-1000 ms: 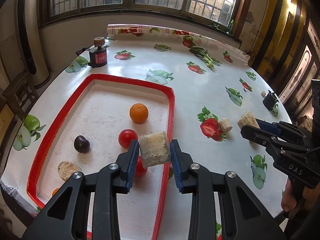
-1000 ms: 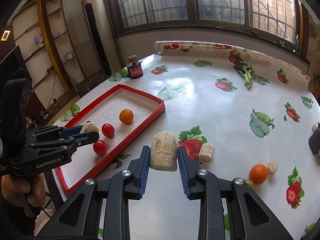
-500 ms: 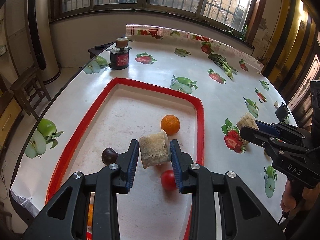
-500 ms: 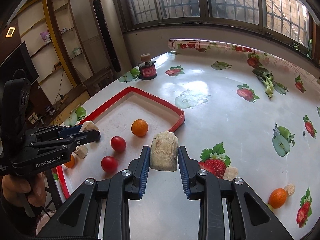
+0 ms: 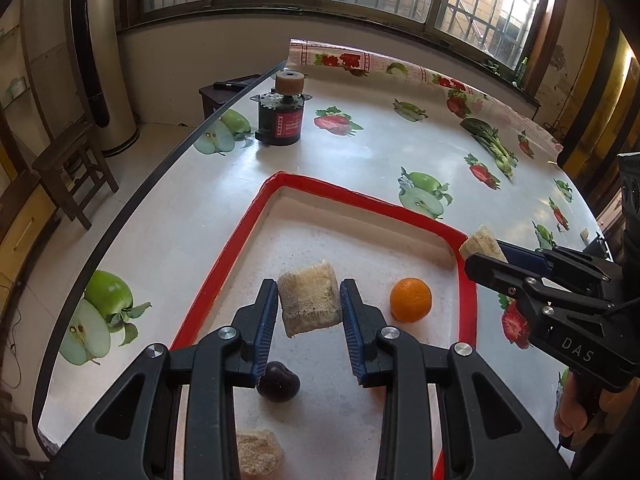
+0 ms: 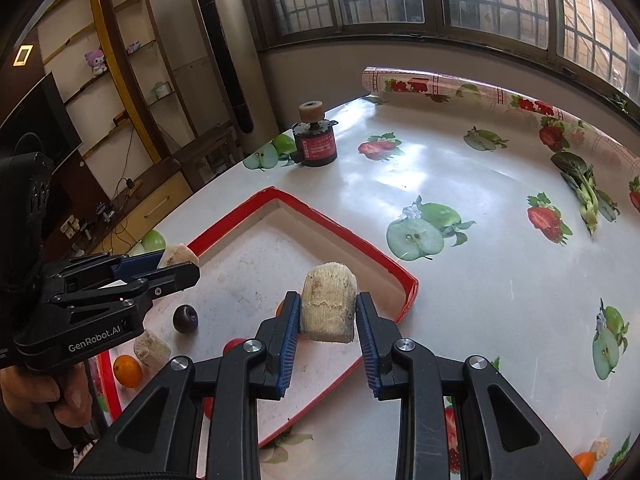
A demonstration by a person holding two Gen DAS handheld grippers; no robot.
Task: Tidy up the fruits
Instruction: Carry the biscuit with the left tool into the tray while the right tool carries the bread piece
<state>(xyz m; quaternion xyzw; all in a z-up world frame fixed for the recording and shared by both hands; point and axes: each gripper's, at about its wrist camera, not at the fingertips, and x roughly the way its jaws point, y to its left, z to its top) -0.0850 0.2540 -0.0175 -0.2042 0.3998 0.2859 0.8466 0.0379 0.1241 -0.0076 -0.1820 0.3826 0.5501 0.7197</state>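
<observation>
My left gripper [image 5: 309, 307] is shut on a beige fibrous chunk [image 5: 310, 303] and holds it over the red-rimmed tray [image 5: 352, 196]. My right gripper [image 6: 328, 320] is shut on a second beige chunk [image 6: 328, 306] above the tray's right rim [image 6: 400, 272]. In the tray lie an orange [image 5: 411, 300], a dark plum [image 5: 278, 382] and another beige chunk [image 5: 258, 456]. The right wrist view also shows the plum [image 6: 185, 319], a small orange [image 6: 127, 370], a beige chunk [image 6: 151, 350] and a red tomato [image 6: 234, 345] partly hidden by my fingers.
A black and red cylindrical device [image 5: 280, 114] stands behind the tray near the table's left edge. An orange [image 6: 584, 462] and a small beige piece [image 6: 599, 448] lie on the fruit-print tablecloth at the right. A wooden stool [image 5: 72, 168] stands beyond the table edge.
Both grippers have moved left and forward with their chunks. The left one is now deeper over the tray; the right one has come from the tablecloth to the tray's right rim.
</observation>
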